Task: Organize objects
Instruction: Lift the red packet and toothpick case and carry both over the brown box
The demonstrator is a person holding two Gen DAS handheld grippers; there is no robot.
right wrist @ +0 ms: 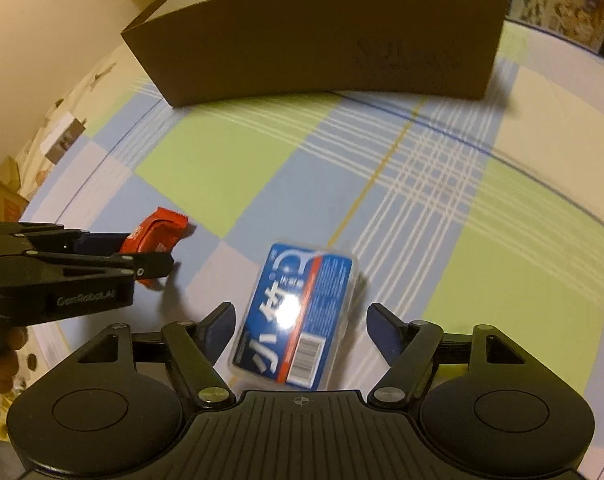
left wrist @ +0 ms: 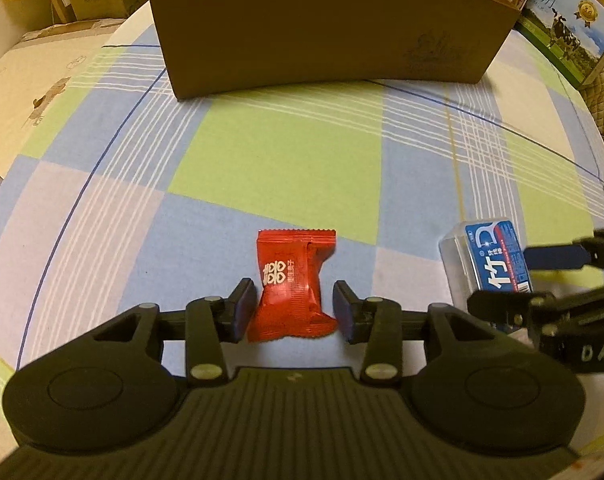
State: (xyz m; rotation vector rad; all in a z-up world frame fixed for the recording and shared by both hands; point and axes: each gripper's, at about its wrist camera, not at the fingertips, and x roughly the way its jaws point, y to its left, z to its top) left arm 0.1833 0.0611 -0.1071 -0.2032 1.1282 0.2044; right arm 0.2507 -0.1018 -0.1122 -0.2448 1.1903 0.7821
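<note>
Straddling a red candy wrapper (left wrist: 291,286), left gripper (left wrist: 293,306) spread, pads just beside it, contact unclear. Right gripper (right wrist: 299,330) likewise spread around a clear case with blue label (right wrist: 297,316), lying flat on checked cloth (right wrist: 229,168). Only in right view: "GenRobot.AI" along the other gripper's side, fingers of a hand (right wrist: 5,354). Only in left view: "DAS" lettering, milk carton (left wrist: 570,28). Beyond both, brown cardboard box (left wrist: 322,36), its print unreadable.

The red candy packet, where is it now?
In the left wrist view the red candy packet lies on the checked cloth between the left gripper fingers.
</note>
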